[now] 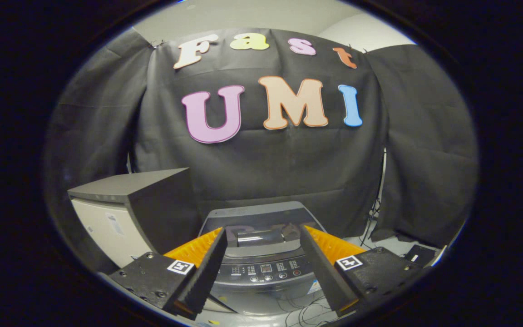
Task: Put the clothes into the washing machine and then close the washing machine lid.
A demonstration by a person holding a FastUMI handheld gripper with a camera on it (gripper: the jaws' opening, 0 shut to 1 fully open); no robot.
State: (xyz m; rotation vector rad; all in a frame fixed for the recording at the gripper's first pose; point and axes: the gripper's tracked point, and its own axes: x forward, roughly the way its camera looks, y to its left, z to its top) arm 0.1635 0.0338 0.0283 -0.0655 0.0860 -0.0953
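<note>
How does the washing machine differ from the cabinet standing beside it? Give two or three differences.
The washing machine sits low, seen between the open claw fingers; the cabinet beside it stands taller. The washing machine has a grey lid and a button panel; the cabinet shows a dark flat top and pale front. Both stand before the black cloth wall.

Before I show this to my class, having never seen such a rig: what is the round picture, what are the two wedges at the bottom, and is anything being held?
The picture comes from a fisheye camera riding on a hand-held gripper that a person carries. The two wedges are its fingers, spread apart and gripping nothing. Between and just beyond them stands a top-loading washing machine with its lid down and a button panel facing you. Beside it is a grey-topped cabinet. Black cloth forms the booth's wall behind.
</note>
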